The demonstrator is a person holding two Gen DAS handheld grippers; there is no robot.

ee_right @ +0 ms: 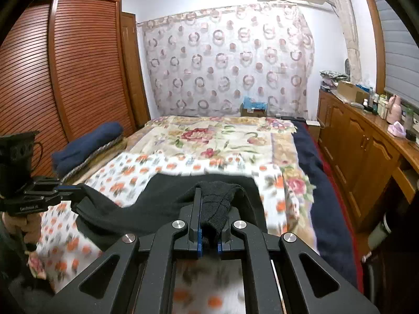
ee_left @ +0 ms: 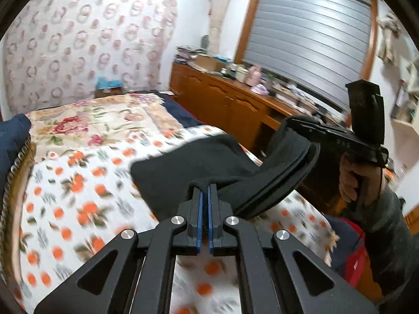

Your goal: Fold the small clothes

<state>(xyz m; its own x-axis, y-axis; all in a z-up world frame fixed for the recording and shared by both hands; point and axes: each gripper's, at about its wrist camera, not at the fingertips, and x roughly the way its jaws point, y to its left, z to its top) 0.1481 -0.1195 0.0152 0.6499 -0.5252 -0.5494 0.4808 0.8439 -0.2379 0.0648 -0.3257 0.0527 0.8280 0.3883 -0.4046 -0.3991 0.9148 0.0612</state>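
While both claws are clamped on it, the black garment [ee_left: 188,167] hangs stretched between them above the bed [ee_left: 78,183], its lower part draping down toward the orange-flowered sheet [ee_right: 125,172]. The left claw [ee_left: 205,191] has its blue-lined fingers [ee_left: 200,209] pressed together on a thin edge of the cloth, at the near side of the garment in its own camera's view. The right claw [ee_right: 209,209] is closed on a thicker, bunched fold with a ribbed knit edge, which fills the gap between its fingers [ee_right: 198,209]. From the left camera the right claw [ee_left: 293,124] shows at the far right with the cloth looped over its tip, and a hand [ee_left: 358,183] in a dark sleeve grips its handle. From the right camera the left claw [ee_right: 76,189] shows at the left edge, biting the other end of the cloth. Farther up the bed lies a rose-patterned blanket [ee_right: 222,136], with a rolled navy blanket [ee_right: 86,144] near the slatted wardrobe [ee_right: 52,65]. A wooden cabinet [ee_right: 353,144] runs along the other side, cluttered on top.
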